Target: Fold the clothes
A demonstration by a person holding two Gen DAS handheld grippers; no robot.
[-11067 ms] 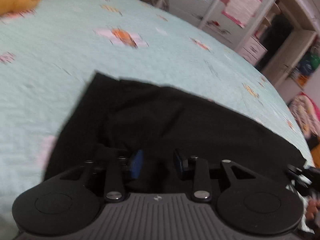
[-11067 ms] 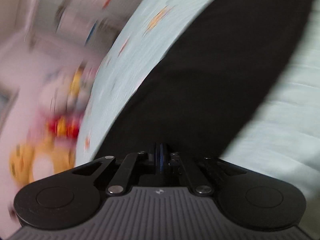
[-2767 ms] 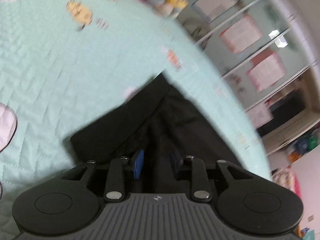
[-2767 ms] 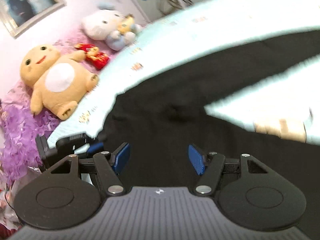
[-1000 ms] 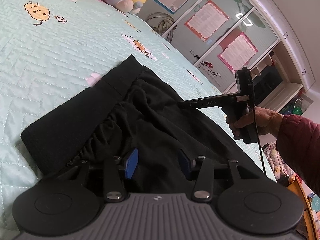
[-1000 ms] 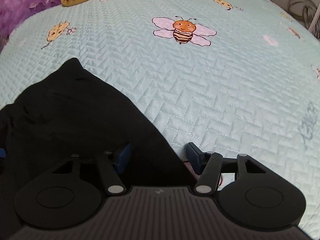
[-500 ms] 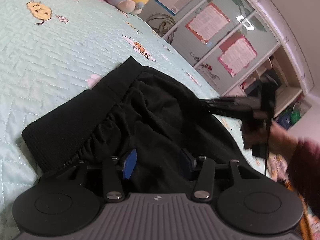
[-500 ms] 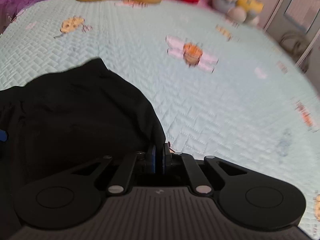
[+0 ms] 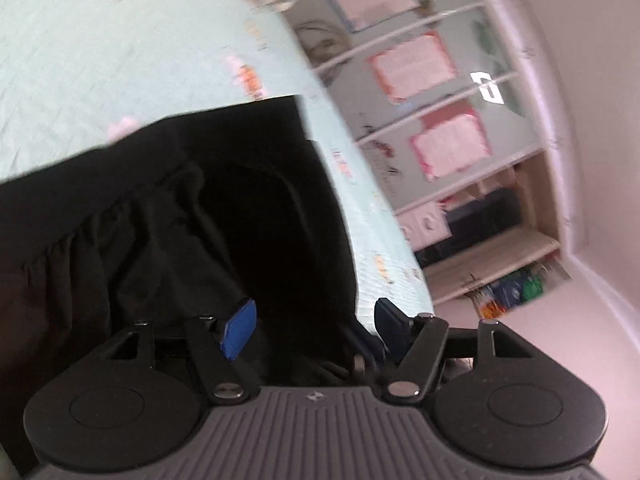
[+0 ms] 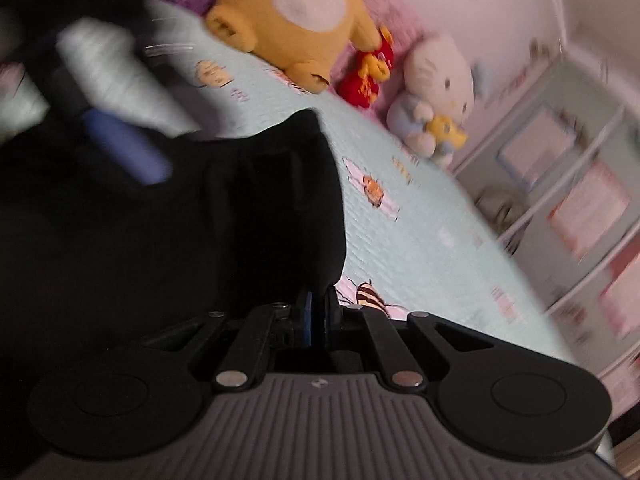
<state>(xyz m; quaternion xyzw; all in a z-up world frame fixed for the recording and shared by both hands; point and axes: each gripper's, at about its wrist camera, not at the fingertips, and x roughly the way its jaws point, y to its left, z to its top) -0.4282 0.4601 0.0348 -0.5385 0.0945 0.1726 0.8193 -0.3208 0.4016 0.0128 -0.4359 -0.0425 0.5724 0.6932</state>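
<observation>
A black garment (image 9: 168,216) with a gathered waistband lies on the pale green quilted bed (image 9: 120,60). In the left wrist view my left gripper (image 9: 312,326) is open, its blue pads wide apart over the black cloth, holding nothing. In the right wrist view my right gripper (image 10: 316,312) is shut on an edge of the black garment (image 10: 180,232), which is lifted and folded over toward the left. A blurred blue pad of the left gripper (image 10: 124,148) shows at the upper left above the cloth.
A yellow plush bear (image 10: 296,12), a red plush (image 10: 366,76) and a white plush cat (image 10: 436,92) sit at the head of the bed. Cabinet doors with pink sheets (image 9: 420,64) and shelves (image 9: 500,248) stand beyond the bed's far edge.
My right gripper, shut on the garment edge, has lifted and carried it over toward the left gripper. My left gripper has opened wider and its view has swung right. Both views are blurred by motion.
</observation>
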